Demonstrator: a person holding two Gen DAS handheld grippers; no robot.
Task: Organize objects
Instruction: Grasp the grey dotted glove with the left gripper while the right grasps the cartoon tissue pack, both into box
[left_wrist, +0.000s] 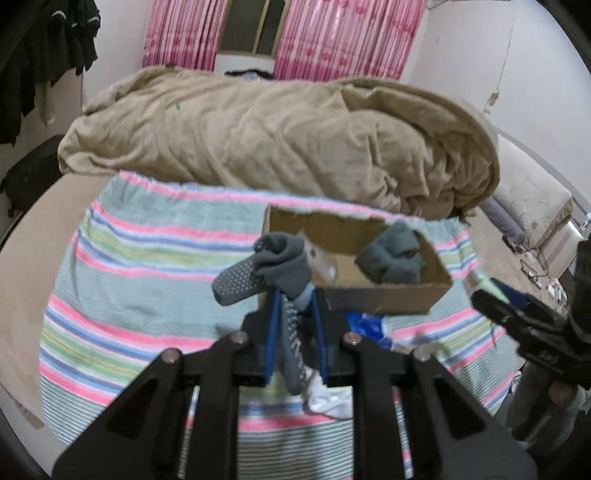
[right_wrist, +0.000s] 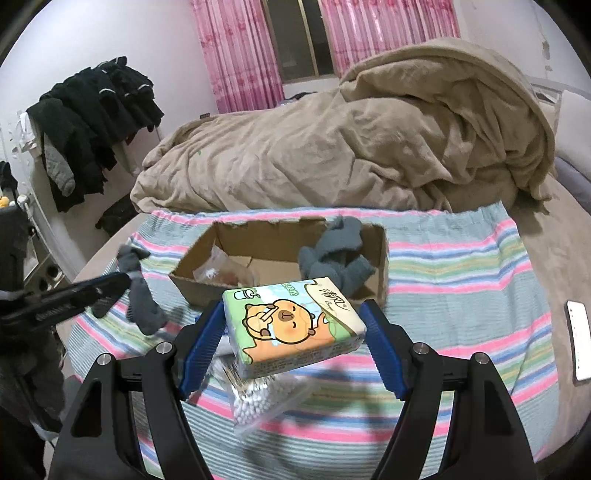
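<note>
We see a bed with a striped cloth (right_wrist: 461, 266) spread over it. On the cloth sits a brown cardboard box (right_wrist: 382, 258) with its top open. A bundle of grey socks (right_wrist: 332, 258) lies in the right end of the box and leans on its far wall. Some clear wrapping (right_wrist: 218, 269) lies in the left end.

Our left tongs (left_wrist: 293, 314) are closed on a grey sock (left_wrist: 280, 266) with little white dots on it. The sock is up in the air, just in front of the left side of the box. Part of it flops over to the left, and part hangs down between the blue pads (left_wrist: 271, 332).

Our right tongs (right_wrist: 291, 325) hold a pack of tissues (right_wrist: 291, 325) with an orange cartoon animal on it. The pack is pinched from both sides and tilts a little. It is in the air, near the front wall of the box.

Under the pack, a clear bag of cotton swabs (right_wrist: 258, 402) lies on the striped cloth. A white flat thing (right_wrist: 580, 339) lies on the bed far to the right.

Behind the box is a big tan blanket (right_wrist: 332, 147), all bunched up. Pink curtains (right_wrist: 240, 55) hang at the window. Dark clothes (right_wrist: 96, 110) are piled at the left side of the room.
</note>
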